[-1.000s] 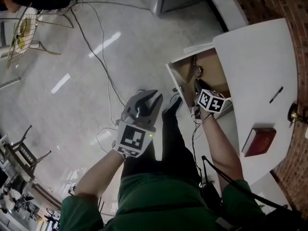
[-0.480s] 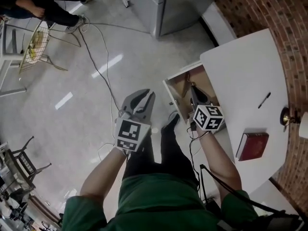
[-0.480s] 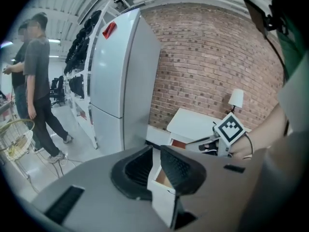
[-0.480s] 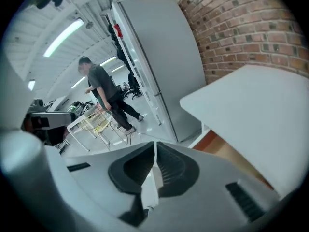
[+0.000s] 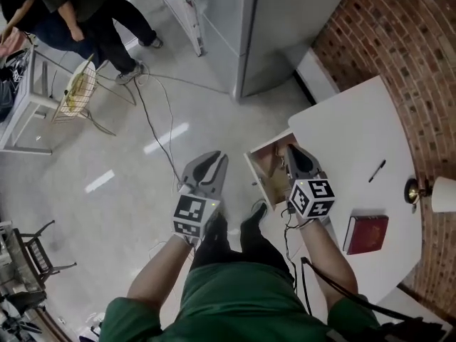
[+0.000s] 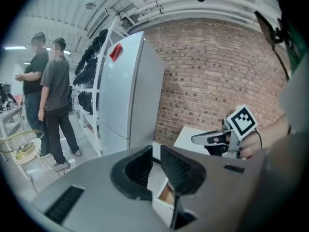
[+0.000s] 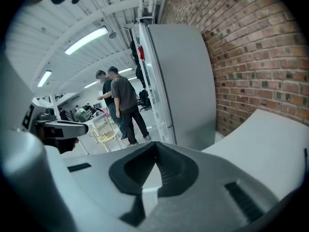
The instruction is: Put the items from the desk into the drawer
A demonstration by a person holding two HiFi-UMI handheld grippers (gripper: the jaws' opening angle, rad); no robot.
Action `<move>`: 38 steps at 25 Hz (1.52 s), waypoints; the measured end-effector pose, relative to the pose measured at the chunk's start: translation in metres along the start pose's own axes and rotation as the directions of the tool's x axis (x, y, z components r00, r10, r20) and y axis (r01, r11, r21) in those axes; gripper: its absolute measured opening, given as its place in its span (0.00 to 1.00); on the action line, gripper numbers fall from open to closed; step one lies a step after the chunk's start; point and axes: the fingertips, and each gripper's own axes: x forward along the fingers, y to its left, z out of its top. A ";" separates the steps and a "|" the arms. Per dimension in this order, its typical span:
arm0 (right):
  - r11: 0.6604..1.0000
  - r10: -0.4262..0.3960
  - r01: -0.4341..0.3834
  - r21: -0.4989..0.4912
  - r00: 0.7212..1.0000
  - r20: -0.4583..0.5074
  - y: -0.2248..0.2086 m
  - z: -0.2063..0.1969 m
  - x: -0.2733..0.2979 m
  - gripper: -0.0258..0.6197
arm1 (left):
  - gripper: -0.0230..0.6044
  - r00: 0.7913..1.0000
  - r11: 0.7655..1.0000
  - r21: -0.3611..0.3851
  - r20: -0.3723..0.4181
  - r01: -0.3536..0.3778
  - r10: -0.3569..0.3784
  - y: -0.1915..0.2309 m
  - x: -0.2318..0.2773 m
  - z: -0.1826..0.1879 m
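Note:
An open wooden drawer (image 5: pixel 269 171) juts from the left edge of the white desk (image 5: pixel 349 134). On the desk lie a black pen (image 5: pixel 376 170) and a red book (image 5: pixel 366 234). My right gripper (image 5: pixel 293 150) hovers over the drawer's right side; its jaws meet at the tips (image 7: pixel 155 144) with nothing in them. My left gripper (image 5: pixel 214 159) hangs over the floor left of the drawer. A narrow gap (image 6: pixel 156 149) separates its jaws, which hold nothing. Through that gap a bit of the drawer (image 6: pixel 166 197) shows.
A brass lamp (image 5: pixel 427 191) stands at the desk's far right by the brick wall (image 5: pixel 399 34). A grey cabinet (image 5: pixel 256 34) rises beyond the desk. A cable (image 5: pixel 160 127) trails on the floor. Two people (image 5: pixel 85 13) stand by a wire basket (image 5: pixel 78 91) at the upper left.
The head view has swung up toward the cabinet and the people. Both grippers sit lower in the picture, and the right one has drawn back from deep over the drawer. Neither gripper's jaws have changed.

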 end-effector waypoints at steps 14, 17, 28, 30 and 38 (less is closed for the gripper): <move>0.971 0.129 -0.069 -0.227 0.957 0.262 0.073 0.153 -0.057 0.05 | 0.11 0.961 0.999 -0.005 0.273 -0.044 0.044 0.010 -0.053 0.161; 0.969 0.145 -0.076 -0.237 0.946 0.290 0.081 0.177 -0.068 0.05 | 0.11 0.946 0.999 0.002 0.323 -0.042 0.039 0.004 -0.063 0.195; 0.956 0.201 -0.100 -0.276 0.909 0.367 0.104 0.249 -0.083 0.05 | 0.11 0.901 0.999 0.016 0.432 -0.045 0.034 0.005 -0.089 0.274; 0.951 0.212 -0.105 -0.290 0.904 0.372 0.107 0.261 -0.085 0.05 | 0.11 0.893 0.998 0.019 0.448 -0.058 0.044 0.008 -0.093 0.284; 0.953 0.213 -0.077 -0.294 0.860 0.464 0.112 0.310 -0.111 0.04 | 0.11 0.846 0.997 0.037 0.532 -0.073 0.042 -0.002 -0.113 0.328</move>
